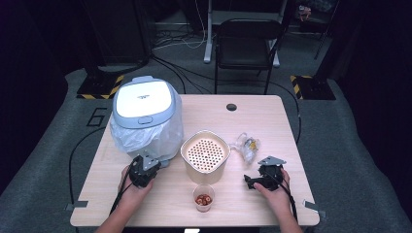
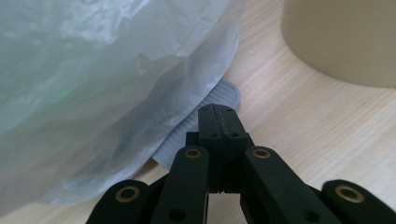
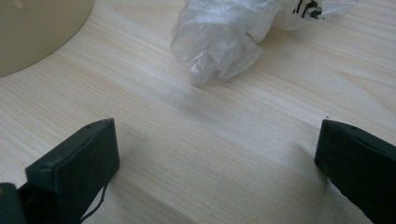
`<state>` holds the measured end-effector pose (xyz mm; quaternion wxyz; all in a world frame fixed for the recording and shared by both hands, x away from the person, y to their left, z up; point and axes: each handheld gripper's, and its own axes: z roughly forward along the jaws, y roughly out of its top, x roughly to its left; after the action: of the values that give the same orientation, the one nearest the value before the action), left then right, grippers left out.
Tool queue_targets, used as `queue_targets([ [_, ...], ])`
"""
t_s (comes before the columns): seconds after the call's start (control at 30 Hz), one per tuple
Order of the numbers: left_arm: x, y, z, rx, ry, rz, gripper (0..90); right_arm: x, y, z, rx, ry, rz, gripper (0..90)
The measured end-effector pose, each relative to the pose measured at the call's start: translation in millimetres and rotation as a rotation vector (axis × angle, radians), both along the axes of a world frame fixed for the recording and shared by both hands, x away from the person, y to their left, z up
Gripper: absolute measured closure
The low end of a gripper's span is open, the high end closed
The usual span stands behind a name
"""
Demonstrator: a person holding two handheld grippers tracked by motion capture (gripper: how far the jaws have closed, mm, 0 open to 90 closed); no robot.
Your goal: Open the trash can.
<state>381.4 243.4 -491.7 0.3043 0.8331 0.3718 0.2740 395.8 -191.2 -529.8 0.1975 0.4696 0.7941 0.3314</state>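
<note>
High view: left gripper (image 1: 144,170) sits at the foot of the bag-lined pedal bin (image 1: 145,116) on the bench (image 1: 272,121); right gripper (image 1: 262,178) below the crumpled bag (image 1: 246,145).

Left gripper view: fingers (image 2: 217,122) pressed together, nothing between, tips just over the bin's grey pedal (image 2: 224,94).

Right gripper view: fingers (image 3: 88,149) spread wide, empty, bare bench between; crumpled bag ahead.
</note>
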Motion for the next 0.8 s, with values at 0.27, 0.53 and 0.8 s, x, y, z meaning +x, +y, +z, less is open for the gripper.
queue_targets([
  [0.27,5.6,-0.2,-4.3,-0.007,0.022,0.018,89.8,-0.1,0.0,0.1,-0.002,0.000,-0.002,0.0],
  [0.53,6.8,-0.9,-5.3,-0.005,0.039,0.028,89.9,-0.1,0.0,0.0,-0.002,0.000,-0.001,0.0],
  [0.8,2.7,-6.7,-8.9,-0.047,0.022,0.144,87.7,-0.1,0.2,0.0,0.001,0.001,-0.002,0.0],
])
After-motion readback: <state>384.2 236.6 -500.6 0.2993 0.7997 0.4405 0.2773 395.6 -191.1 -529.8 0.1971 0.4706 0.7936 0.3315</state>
